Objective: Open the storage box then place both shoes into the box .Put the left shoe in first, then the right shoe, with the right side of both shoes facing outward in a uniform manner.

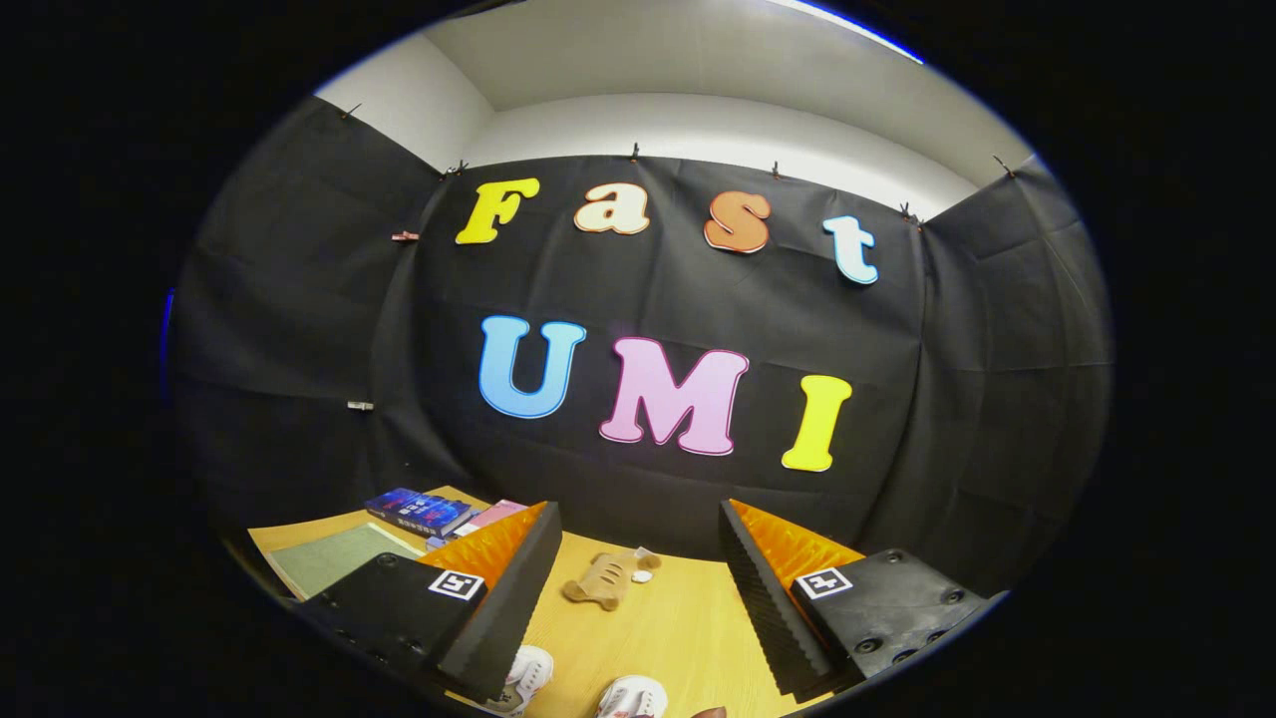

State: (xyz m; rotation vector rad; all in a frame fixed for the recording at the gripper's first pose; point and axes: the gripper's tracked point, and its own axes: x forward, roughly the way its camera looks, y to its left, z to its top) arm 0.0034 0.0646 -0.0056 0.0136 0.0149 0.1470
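Observation:
My gripper [638, 558] is held high above a wooden table [678, 628], with its two fingers wide apart and nothing between them. Two white shoes peek in low down, close under the fingers: one shoe [525, 678] sits by the left finger, the other shoe [632, 697] lies nearer the middle. Only their toe ends are seen, so I cannot tell left from right.
A tan toy-like object [604, 578] with a small white piece lies on the table beyond the fingers. At the far left of the table lie a blue book [419, 511], a pink book [495, 514] and a green mat [334, 558]. The black booth wall stands behind.

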